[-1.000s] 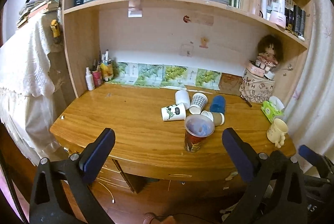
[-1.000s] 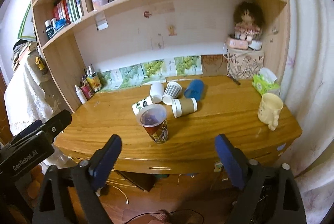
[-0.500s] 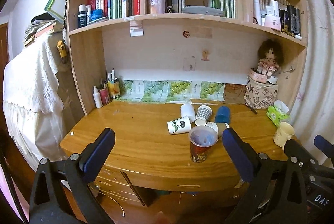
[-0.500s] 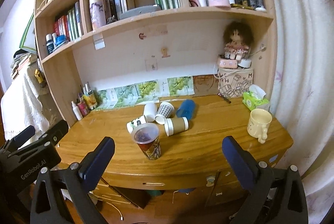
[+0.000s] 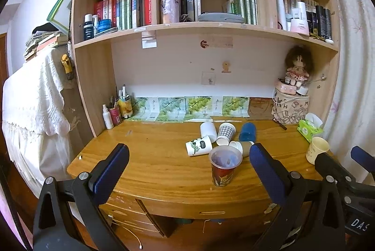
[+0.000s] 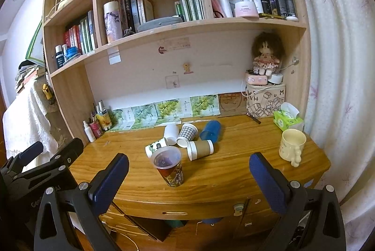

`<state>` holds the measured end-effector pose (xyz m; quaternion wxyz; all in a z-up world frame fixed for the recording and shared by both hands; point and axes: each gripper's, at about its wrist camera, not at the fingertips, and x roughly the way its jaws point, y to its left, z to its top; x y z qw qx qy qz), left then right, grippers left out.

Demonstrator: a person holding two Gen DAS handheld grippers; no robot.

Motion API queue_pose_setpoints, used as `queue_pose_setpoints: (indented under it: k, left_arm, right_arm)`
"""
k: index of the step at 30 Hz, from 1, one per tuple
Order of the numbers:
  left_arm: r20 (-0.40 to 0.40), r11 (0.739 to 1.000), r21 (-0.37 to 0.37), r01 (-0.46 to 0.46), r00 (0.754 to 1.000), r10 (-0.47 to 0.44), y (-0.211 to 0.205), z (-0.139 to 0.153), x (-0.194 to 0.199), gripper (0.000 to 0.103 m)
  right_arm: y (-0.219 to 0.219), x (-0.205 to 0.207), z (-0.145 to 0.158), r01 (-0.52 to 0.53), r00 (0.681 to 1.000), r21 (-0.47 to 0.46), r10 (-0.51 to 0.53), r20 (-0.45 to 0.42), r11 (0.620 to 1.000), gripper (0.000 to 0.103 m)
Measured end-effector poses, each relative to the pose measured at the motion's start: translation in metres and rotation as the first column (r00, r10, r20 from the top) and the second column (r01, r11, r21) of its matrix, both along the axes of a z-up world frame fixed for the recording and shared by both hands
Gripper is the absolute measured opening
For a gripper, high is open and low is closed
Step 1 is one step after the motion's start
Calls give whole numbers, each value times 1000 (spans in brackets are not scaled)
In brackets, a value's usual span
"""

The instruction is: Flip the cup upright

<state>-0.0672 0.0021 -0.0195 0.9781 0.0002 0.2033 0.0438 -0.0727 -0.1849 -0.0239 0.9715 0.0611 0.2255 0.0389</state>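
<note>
Left wrist view shows the red printed cup [image 5: 223,167] upright on the desk [image 5: 152,166]; left gripper [image 5: 187,157] and right gripper [image 6: 187,164] are wide open, holding nothing.

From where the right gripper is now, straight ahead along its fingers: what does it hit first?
Probably the upright red patterned cup near the desk's front edge, slightly left of the right gripper's open centerline. The tipped brown-sleeved cup lies just behind it. Depth is unclear through the fisheye.
</note>
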Motion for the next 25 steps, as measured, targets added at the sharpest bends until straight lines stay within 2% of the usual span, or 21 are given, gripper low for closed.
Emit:
queue_pose_setpoints:
  k: [25]
  left_arm:
    - [18,1000,5,20,1000,-20,-18,4,-6,103]
  right_arm:
    - [-17,-4,1,7,1000,3,-7,-1,1000,103]
